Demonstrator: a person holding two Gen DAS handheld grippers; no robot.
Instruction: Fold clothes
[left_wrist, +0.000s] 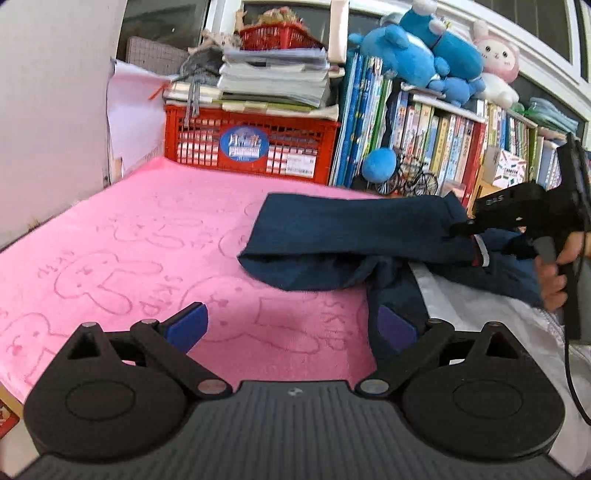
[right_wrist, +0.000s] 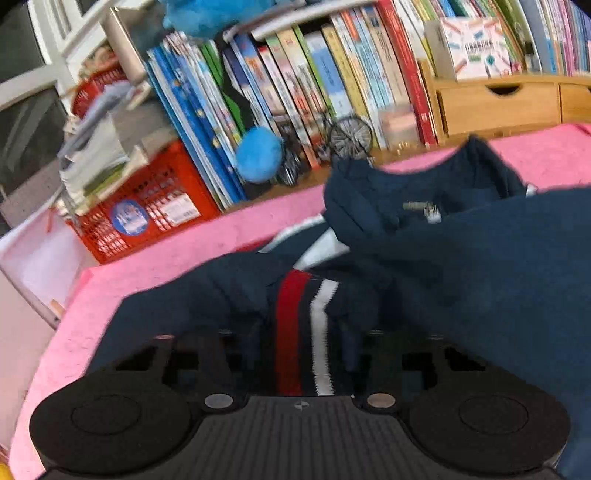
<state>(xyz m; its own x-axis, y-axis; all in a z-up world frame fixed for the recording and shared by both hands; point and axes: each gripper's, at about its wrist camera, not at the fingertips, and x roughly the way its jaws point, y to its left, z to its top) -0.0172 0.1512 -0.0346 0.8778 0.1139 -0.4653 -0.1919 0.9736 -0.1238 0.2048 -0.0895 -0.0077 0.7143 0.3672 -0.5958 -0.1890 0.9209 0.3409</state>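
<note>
One grip carries everything: your right gripper (left_wrist: 461, 228) pinches the navy garment (left_wrist: 351, 240) by its striped cuff (right_wrist: 306, 332), the cloth bunched on the pink blanket (left_wrist: 129, 240). Your left gripper (left_wrist: 291, 325) hovers spread and empty, one finger touching a trailing edge. Pull too fast and the thin pinch may slip (or drag the blanket). Behind, a red crate (left_wrist: 251, 142), books (left_wrist: 424, 144) and a toy bicycle (left_wrist: 413, 179) crowd close.

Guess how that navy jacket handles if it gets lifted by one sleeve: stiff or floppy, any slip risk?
Likely floppy: the navy jacket sags and creases where the right gripper holds its sleeve. Probably light for its size, since that one pinch carries a long span. It may drag rather than slide; the pink towel looks napped. The zipper pull could snag.
</note>
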